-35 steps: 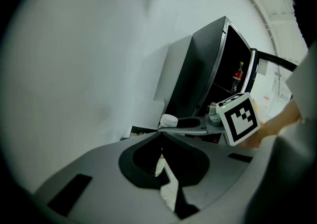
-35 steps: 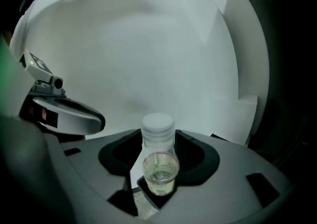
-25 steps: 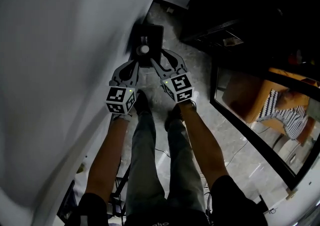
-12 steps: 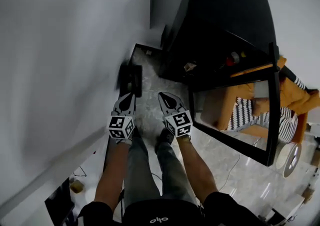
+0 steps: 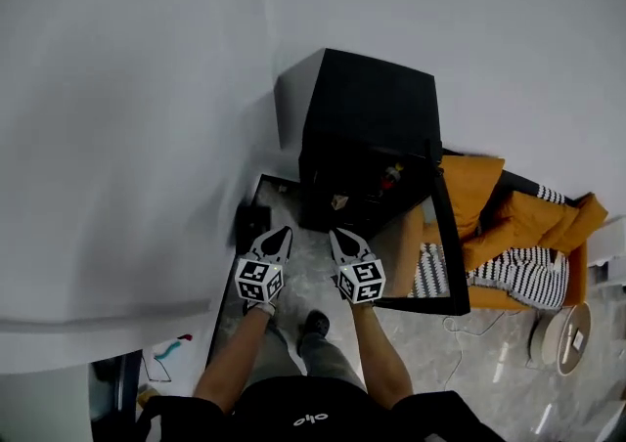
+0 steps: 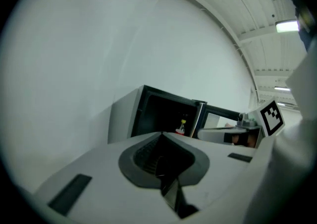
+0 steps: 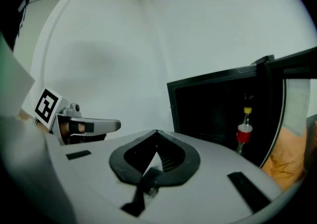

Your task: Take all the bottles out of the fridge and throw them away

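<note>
Showing bottle point(image 7: 243, 134) red-labelled: right gripper view | fridge point(image 5: 372, 103) top: head view

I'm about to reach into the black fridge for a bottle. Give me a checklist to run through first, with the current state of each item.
1. Glass door of the black box-shaped fridge swung open: ok.
2. A bottle in sight: ok; a clear bottle with red label and yellow cap stands upright inside.
3. Left tool empty: ok; jaws together, nothing between them.
4. Right tool ready to grasp: not ok; jaws together and empty, so open them first.
5. Other bottles inside: cannot tell; the interior is dark.
6. Bin in reach: cannot tell; the dark object on the floor left of the tools is blurred.
</note>
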Motion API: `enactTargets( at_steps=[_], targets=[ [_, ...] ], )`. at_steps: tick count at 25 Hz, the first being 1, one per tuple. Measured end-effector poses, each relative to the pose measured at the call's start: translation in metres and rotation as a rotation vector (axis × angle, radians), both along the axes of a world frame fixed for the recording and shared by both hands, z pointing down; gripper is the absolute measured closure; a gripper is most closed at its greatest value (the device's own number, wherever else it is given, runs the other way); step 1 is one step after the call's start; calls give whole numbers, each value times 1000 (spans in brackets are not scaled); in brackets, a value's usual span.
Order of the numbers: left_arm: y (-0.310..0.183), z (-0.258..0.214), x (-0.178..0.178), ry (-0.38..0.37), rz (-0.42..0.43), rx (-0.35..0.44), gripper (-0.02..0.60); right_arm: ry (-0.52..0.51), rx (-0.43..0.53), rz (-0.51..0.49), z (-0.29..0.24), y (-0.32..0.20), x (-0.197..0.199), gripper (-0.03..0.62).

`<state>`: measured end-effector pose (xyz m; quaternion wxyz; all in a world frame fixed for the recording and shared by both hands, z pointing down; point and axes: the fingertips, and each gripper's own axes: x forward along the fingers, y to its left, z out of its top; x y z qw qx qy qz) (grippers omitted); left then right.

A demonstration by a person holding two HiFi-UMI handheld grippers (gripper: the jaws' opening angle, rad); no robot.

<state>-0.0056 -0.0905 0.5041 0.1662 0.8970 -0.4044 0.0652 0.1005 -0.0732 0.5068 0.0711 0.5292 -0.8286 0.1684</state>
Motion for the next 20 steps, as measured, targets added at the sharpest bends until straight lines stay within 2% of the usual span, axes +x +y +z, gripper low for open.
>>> enactTargets(
  at_steps=[3,8,13,20],
  targets=[
    [13,-37,25,5,43,36,575,-11,14,26,-27,21,21,585],
    [28,-69,53,41,86,42,575,-37,14,78,-45,45,54,585],
    [42,-86,75,55,149,51,575,-52,11,135,-57,64,77,585],
    [38,-97,88,36,238,66,575,-55,34,226,-76,67,95,585]
  ],
)
